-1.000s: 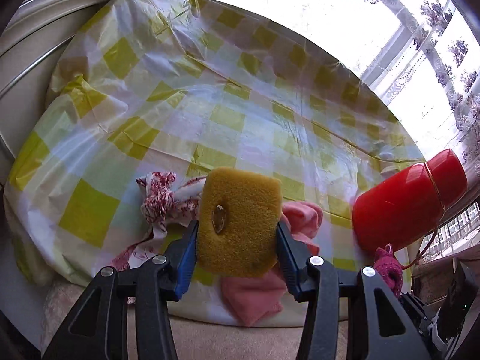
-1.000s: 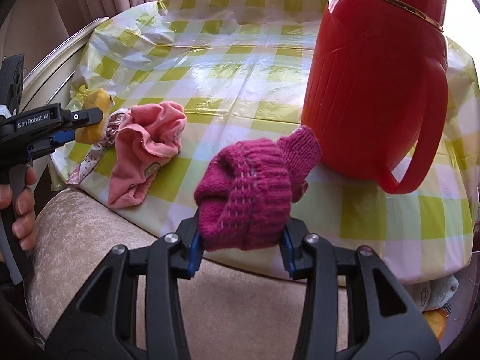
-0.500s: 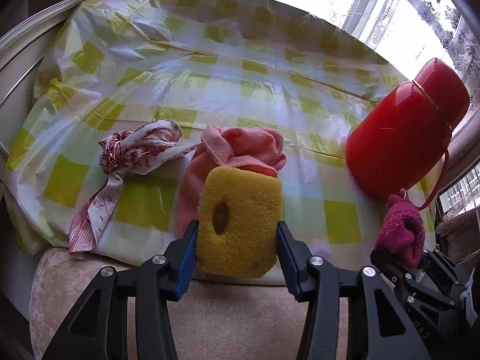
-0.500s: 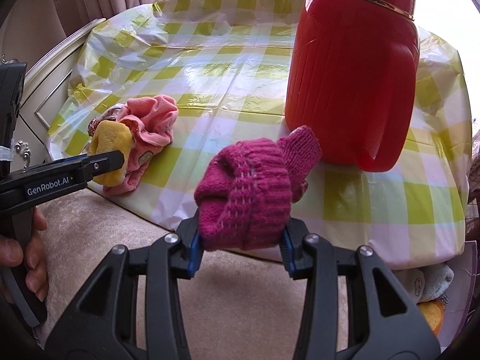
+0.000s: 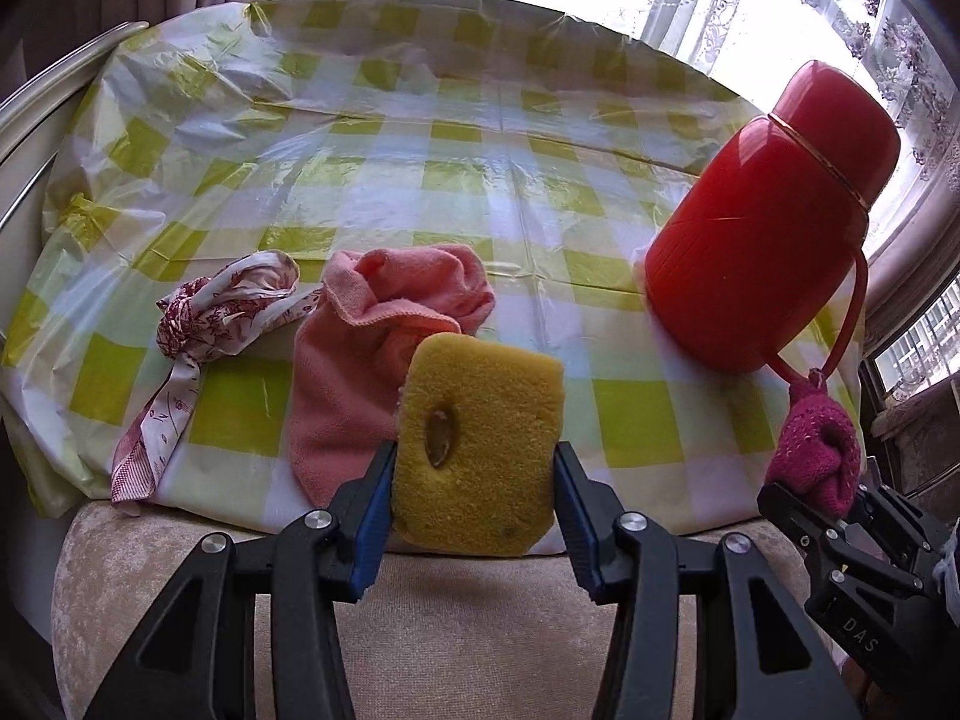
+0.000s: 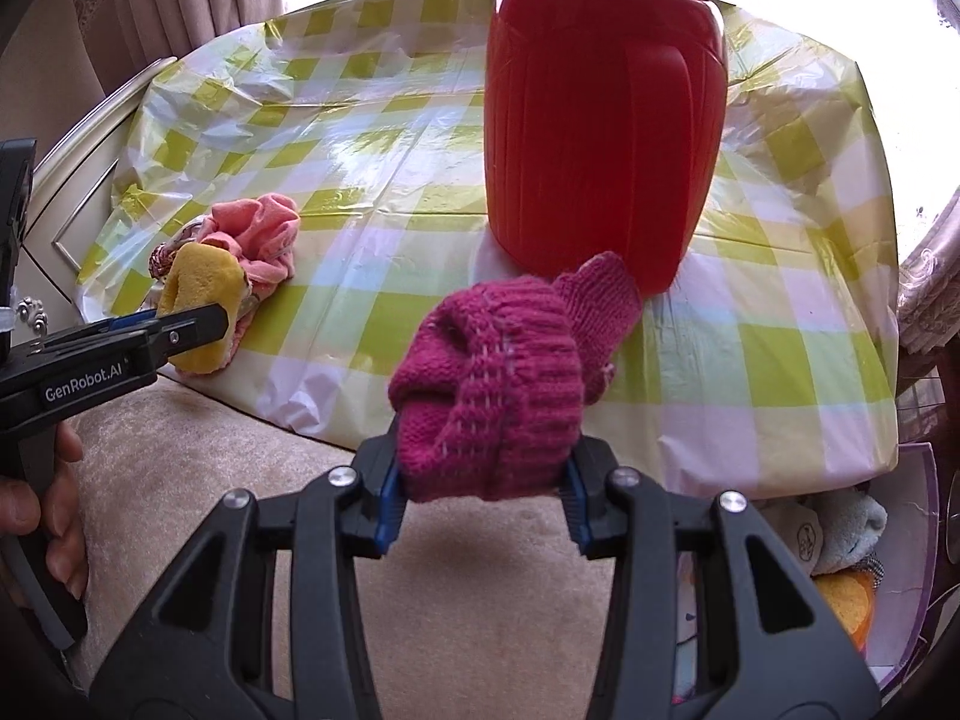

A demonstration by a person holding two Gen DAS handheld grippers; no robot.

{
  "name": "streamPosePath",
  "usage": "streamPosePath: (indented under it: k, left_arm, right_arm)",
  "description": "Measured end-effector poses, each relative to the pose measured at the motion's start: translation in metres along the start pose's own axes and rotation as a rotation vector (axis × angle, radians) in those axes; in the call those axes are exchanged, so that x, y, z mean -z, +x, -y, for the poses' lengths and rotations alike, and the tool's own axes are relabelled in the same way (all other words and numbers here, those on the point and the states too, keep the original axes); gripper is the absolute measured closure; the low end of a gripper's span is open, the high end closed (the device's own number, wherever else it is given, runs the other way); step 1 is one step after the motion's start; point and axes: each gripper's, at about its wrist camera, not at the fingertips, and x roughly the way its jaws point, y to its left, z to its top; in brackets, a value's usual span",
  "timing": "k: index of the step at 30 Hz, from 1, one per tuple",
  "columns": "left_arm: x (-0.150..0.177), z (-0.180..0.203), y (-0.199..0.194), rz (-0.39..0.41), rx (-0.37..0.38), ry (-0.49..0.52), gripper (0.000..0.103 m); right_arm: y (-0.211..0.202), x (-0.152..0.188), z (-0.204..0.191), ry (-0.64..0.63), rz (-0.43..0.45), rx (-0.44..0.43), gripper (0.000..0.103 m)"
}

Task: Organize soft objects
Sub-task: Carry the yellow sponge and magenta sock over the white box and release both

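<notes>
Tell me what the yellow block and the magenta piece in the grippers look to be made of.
Yellow block: apparently foam sponge, matte, finely pored, with a hole through it. Magenta piece: knitted yarn, likely wool or acrylic, with ribbed stitches and pale flecks.

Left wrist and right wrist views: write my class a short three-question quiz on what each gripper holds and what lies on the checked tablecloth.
1. True or false: the left gripper is shut on the yellow sponge.
2. What does the right gripper hold? A) pink towel B) magenta knitted piece C) red flask
3. Fill in: the patterned red-and-white cloth lies on the tablecloth beside the ____ towel.

Key: 1 true. 2 B, the magenta knitted piece; the red flask stands on the table. 3 pink.
</notes>
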Motion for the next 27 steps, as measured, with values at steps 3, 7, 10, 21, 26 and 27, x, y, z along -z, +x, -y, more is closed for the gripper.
streamPosePath:
  k: [3, 7, 10, 21, 26, 27]
  left_arm:
    - [0.001, 0.006, -0.001, 0.001, 0.014, 0.009, 0.053]
    - [0.002, 0.018, -0.003, 0.008, 0.041, 0.028, 0.053]
    - [0.004, 0.029, -0.005, 0.013, 0.066, 0.051, 0.053]
    - [0.013, 0.1, -0.005, 0.011, 0.199, 0.214, 0.053]
    - [0.023, 0.14, -0.003, -0.01, 0.282, 0.302, 0.053]
    - [0.025, 0.148, -0.003, -0.016, 0.295, 0.319, 0.053]
  right_arm:
    - [-0.004, 0.005, 0.01, 0.015, -0.002, 0.016, 0.057]
    - [-0.009, 0.014, 0.026, 0.039, -0.008, 0.042, 0.057]
    - [-0.015, 0.021, 0.04, 0.06, -0.011, 0.067, 0.057]
    - [-0.054, 0.046, 0.114, 0.179, -0.001, 0.195, 0.056]
    - [-0.076, 0.056, 0.154, 0.243, 0.014, 0.275, 0.054]
    - [-0.08, 0.058, 0.161, 0.254, 0.017, 0.288, 0.054]
